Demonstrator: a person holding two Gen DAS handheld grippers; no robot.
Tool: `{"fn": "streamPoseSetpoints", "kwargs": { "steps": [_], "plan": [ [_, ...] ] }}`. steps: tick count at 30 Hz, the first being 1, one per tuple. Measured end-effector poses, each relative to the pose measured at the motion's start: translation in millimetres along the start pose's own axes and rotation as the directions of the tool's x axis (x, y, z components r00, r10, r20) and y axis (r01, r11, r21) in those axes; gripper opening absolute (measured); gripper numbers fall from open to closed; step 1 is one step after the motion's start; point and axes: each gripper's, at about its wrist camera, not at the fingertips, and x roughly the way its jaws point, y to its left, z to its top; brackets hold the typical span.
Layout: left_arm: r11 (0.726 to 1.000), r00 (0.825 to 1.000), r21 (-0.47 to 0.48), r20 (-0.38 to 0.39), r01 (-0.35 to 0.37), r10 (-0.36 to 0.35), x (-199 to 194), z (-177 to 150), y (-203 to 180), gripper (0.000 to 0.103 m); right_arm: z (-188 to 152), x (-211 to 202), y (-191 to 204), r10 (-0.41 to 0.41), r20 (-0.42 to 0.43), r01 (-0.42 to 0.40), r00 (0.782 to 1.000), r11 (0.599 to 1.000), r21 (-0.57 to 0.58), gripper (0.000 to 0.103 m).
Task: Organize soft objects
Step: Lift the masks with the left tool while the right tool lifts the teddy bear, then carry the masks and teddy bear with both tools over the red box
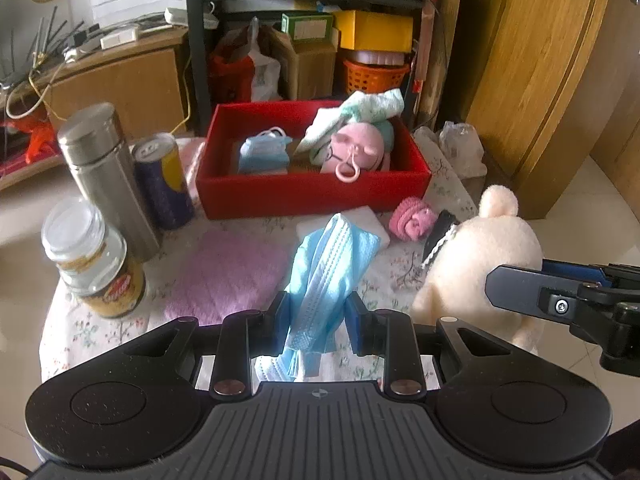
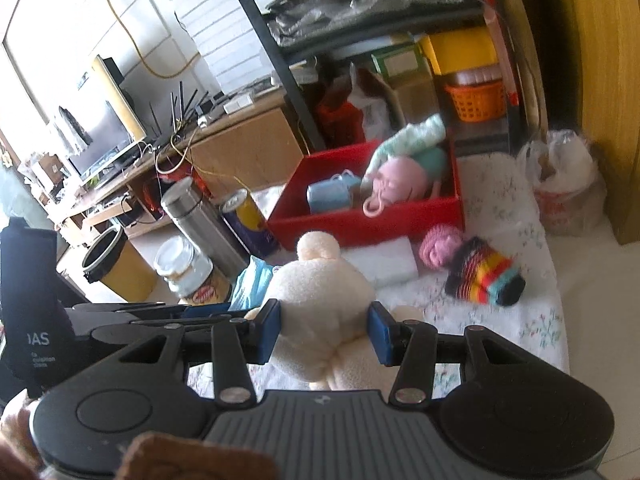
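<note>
From the left wrist camera, the left gripper is clamped on a bunched blue face mask, the pleated fabric squeezed between both blue pads and sticking up ahead of them, its loose end hanging down behind. Holding it by the middle keeps the floppy thing gathered in one lump, which I'd guess makes it easier to drop into the red box straight ahead. That box already holds a folded blue mask, a pink plush toy and a pale green cloth, so it looks like the collecting place. The hard things, a steel flask, a can and a glass jar, stand apart at the left of the surface, out of the sorting. A pink towel and a pink knit roll lie outside the box.

From the right wrist camera, the right gripper has its pads on either side of the cream plush bear, apparently pressing its body, though the grip seems light. Taking it around the thick middle suits a bulky toy. A striped knit piece lies near the surface's right edge, beside the pink roll, and a white sponge block rests just before the box.
</note>
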Motion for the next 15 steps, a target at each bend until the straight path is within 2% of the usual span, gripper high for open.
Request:
{"fn": "streamPoseSetpoints", "kwargs": {
  "steps": [5, 15],
  "plan": [
    [1.0, 1.0, 0.011, 0.016, -0.006, 0.005, 1.3, 8.3, -3.3, 0.029, 7.1, 0.1, 3.0, -0.012, 0.025, 0.012, 1.0, 1.0, -0.017, 0.018],
    [1.0, 0.998, -0.025, 0.06, -0.005, 0.007, 2.9, 33.2, 2.5, 0.03, 31.5, -0.3, -1.7, -0.05, 0.09, 0.052, 0.995, 0.998, -0.024, 0.018]
  ]
}}
